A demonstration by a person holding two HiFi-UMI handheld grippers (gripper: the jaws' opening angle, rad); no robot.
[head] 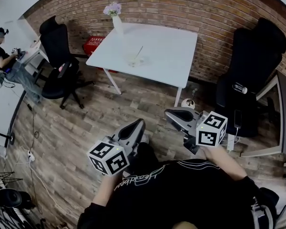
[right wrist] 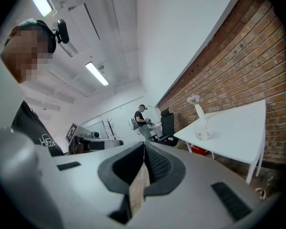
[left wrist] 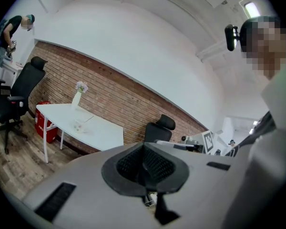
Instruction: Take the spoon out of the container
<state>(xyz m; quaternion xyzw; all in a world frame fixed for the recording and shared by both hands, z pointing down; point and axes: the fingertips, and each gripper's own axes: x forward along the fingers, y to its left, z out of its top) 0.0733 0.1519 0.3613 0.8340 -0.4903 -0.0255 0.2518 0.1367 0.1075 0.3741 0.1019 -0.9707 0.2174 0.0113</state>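
Observation:
A small clear container (head: 134,60) with a spoon (head: 139,51) leaning in it stands on the white table (head: 167,56), far ahead of me. Both grippers are held close to my body, well short of the table. My left gripper (head: 136,125) is shut with nothing between its pads, and so is my right gripper (head: 173,113). In the left gripper view the container (left wrist: 78,125) is tiny on the table at the left, beyond the shut left gripper (left wrist: 144,162). In the right gripper view the container (right wrist: 201,134) stands on the table at the right, past the right gripper (right wrist: 144,162).
A white vase with flowers (head: 116,19) stands at the table's far left corner. Black office chairs stand left (head: 59,56) and right (head: 250,75) of the table. A red box (head: 93,44) sits by the brick wall. A person (head: 4,61) sits at a desk far left. Wooden floor lies between me and the table.

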